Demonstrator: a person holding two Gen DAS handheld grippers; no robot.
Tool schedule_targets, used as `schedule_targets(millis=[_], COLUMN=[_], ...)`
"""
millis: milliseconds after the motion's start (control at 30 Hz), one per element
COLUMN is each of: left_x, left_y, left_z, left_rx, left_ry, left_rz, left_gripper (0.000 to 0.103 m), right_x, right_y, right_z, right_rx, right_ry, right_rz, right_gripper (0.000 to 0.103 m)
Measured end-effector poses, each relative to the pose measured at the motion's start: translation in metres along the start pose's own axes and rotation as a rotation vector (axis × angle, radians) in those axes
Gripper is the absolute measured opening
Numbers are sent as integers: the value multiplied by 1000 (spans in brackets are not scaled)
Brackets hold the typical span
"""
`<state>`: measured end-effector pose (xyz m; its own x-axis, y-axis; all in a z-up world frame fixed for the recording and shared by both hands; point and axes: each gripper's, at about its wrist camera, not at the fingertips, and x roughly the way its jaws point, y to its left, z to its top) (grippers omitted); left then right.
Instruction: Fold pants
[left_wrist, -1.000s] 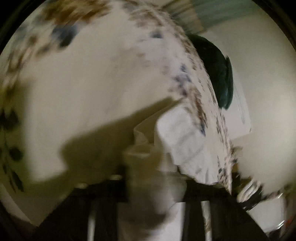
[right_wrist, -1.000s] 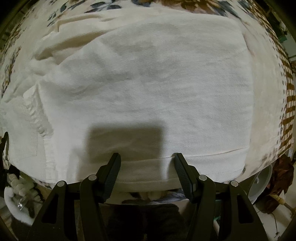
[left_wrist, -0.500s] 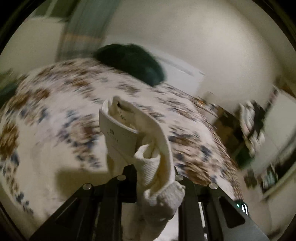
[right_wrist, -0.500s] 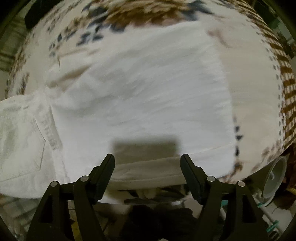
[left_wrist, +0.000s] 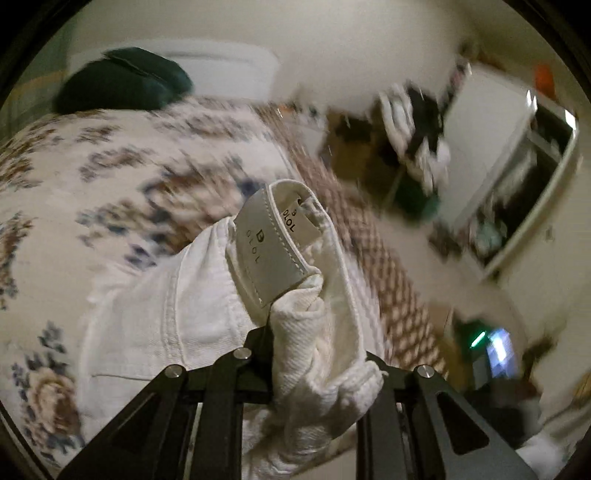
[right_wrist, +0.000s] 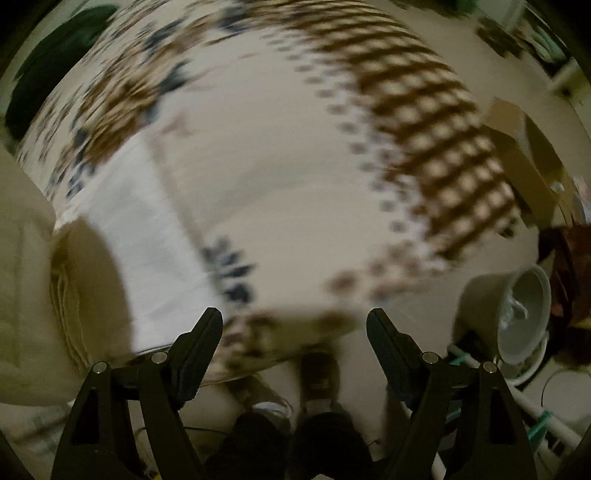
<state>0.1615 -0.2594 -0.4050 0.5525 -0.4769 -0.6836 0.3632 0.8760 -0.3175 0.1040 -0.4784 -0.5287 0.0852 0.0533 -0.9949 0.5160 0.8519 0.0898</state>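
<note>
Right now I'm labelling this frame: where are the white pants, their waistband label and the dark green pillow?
white pants (left_wrist: 192, 295), left wrist view, seat fabric.
waistband label (left_wrist: 266, 247), left wrist view, patch face.
dark green pillow (left_wrist: 122, 79), left wrist view, its middle.

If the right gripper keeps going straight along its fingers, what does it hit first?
Probably the floral bedspread. The right gripper is open and empty, aimed at bare bedspread; the white pants lie off to its left, out of that line. Motion blur makes the depth uncertain.

Rough white twill pants (left_wrist: 207, 295), smooth leather-look waistband patch (left_wrist: 269, 251), matt printed cotton bedspread (right_wrist: 295, 166)
</note>
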Motion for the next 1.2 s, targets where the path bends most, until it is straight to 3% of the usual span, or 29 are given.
schedule_targets(millis=[133,167,233,267,300,333,400,467,533,700,833,900,967,1000,1033,1200], left_x=[61,68,65,60,54,48,34,18,1,-9,-3,0,3,3,5,20], left_y=[-15,-15,-17,-17,-15,-14,-9,9,38,121,173,186,195,197,198,200], left_z=[-19,-20,-21,-18,-13,-10,-4,3,10,11,6,6,9,11,13,24], left_rx=[13,2,-29,-48,-68,-91,-124,-160,-195,-227,-253,-275,-293,-297,-303,-333], left_ry=[237,272,286,282,274,267,261,235,212,226,271,270,261,258,258,260], left_rz=[48,61,35,16,3,-14,-38,-7,64,271,370,371,378,376,374,347], left_gripper=[20,21,35,63,97,103,103,103,103,103,103,103,103,103,103,103], right_x=[2,2,-3,-5,-9,-16,-16,-20,-18,15,56,71,73,65,57,0], right_y=[-53,-62,-79,-82,-89,-97,-97,-91,-76,-27,-2,5,15,21,26,49], right_z=[-2,-1,2,5,8,9,19,29,38,62,84,88,87,86,85,87], right_rx=[59,66,77,77,81,83,86,75,53,-32,-28,-11,-9,-26,-40,-123], right_ry=[-1,-1,-10,-16,-26,-31,-39,-45,-36,20,109,175,166,148,126,-32], right_rz=[-11,-11,5,21,43,62,126,222,321,504,615,680,681,661,632,524], right_gripper=[82,82,82,82,82,82,82,83,88,88,89,88,52,26,16,10])
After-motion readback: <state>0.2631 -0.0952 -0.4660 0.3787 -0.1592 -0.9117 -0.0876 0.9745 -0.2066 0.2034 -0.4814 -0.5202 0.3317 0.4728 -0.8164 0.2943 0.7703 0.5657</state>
